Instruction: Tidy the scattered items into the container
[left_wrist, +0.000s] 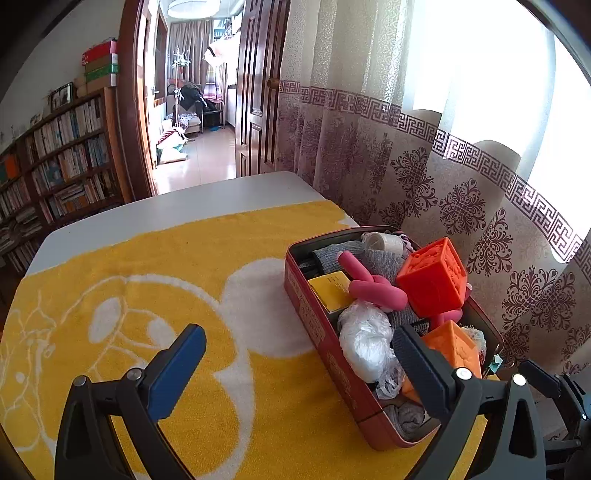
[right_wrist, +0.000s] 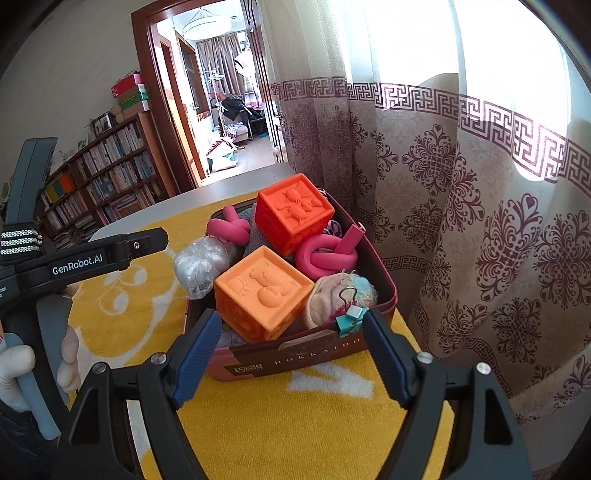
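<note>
— Both your tongs, left tongs and right tongs, gape with nothing between them.

— And the items?

— Piled in the tin just ahead of your right tongs; yellow towel looks bare.

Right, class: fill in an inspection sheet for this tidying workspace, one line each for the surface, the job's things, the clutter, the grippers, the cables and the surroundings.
Surface: white table covered by a yellow towel; no loose items seen on it.
Job's things: red tin heaped full; red-orange cube, orange cube, two pink knotted tubes, crumpled plastic bag, yellow card, grey socks, teal binder clip at the rim.
Clutter: nothing seen outside the tin.
Grippers: left gripper open and empty; right gripper open and empty, facing the tin's near wall.
Cables: nothing seen.
Surroundings: patterned curtain, bookshelf, open doorway.
</note>
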